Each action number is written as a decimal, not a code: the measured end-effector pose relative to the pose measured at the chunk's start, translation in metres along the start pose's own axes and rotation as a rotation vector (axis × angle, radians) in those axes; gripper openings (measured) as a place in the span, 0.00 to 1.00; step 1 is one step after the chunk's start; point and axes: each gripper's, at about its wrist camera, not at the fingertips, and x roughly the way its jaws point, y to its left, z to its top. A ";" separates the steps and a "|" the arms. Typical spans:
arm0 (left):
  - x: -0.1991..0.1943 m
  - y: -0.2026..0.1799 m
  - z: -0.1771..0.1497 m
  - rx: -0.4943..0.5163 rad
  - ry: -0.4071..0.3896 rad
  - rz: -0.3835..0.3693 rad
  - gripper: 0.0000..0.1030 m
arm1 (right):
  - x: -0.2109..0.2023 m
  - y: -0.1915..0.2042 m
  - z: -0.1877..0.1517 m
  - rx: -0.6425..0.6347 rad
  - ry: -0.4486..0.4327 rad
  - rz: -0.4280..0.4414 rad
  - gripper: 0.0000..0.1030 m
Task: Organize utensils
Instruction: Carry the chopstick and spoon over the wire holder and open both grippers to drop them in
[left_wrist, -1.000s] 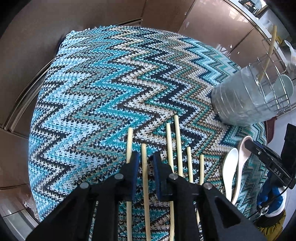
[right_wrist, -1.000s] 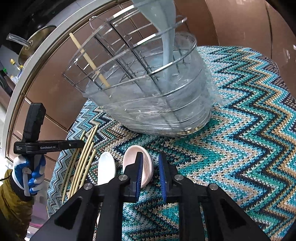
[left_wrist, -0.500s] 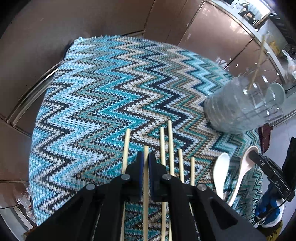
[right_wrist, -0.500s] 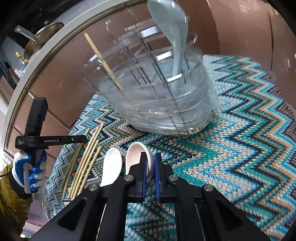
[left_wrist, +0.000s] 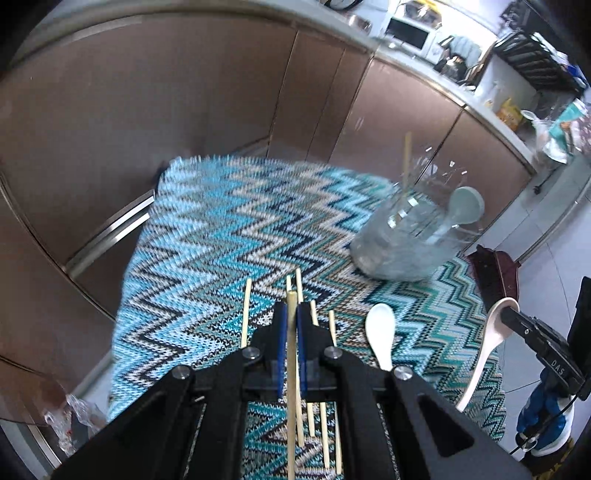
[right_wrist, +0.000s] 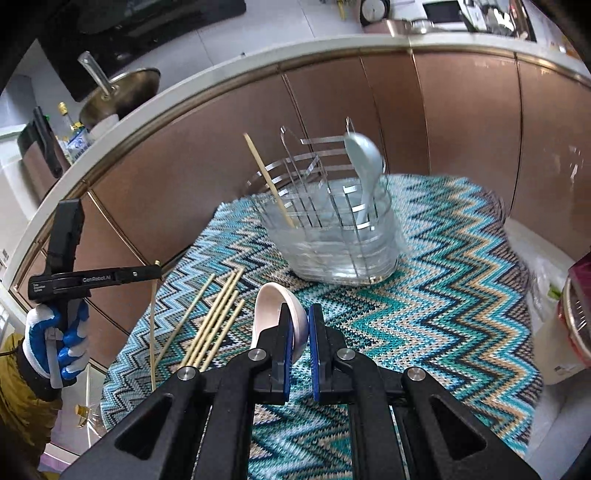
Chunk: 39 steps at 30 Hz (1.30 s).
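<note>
My left gripper (left_wrist: 291, 308) is shut on one bamboo chopstick (left_wrist: 292, 369) and holds it above the zigzag cloth (left_wrist: 207, 236). Several more chopsticks (left_wrist: 314, 317) lie on the cloth below, with a white spoon (left_wrist: 380, 332) beside them. My right gripper (right_wrist: 300, 312) is shut on the bowl edge of a pink-white spoon (right_wrist: 271, 304), also off the cloth. Further back stands the wire utensil holder (right_wrist: 332, 236) with a chopstick (right_wrist: 269, 181) and a pale blue spoon (right_wrist: 364, 158) in it. The right wrist view shows the left gripper (right_wrist: 157, 272) at the left, its chopstick (right_wrist: 152, 332) hanging down.
Brown cabinet fronts (right_wrist: 461, 122) curve behind the table, under a counter with a wok (right_wrist: 118, 92). A red-lidded container (right_wrist: 580, 317) and a plastic bag (right_wrist: 543, 269) sit at the table's right edge. A gloved hand (right_wrist: 55, 347) holds the left gripper.
Both grippers closed and rose. The left one took a chopstick off the cloth; the right one took the pink-white spoon off it. The holder now looks farther away in both views.
</note>
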 end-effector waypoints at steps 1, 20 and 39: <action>-0.009 -0.004 0.000 0.009 -0.020 0.005 0.05 | -0.004 0.001 0.000 -0.002 -0.007 -0.001 0.08; -0.122 -0.069 0.083 0.025 -0.422 -0.114 0.04 | -0.080 0.044 0.061 -0.130 -0.308 -0.197 0.08; 0.010 -0.132 0.155 -0.057 -0.620 -0.109 0.05 | 0.007 0.028 0.121 -0.309 -0.487 -0.490 0.08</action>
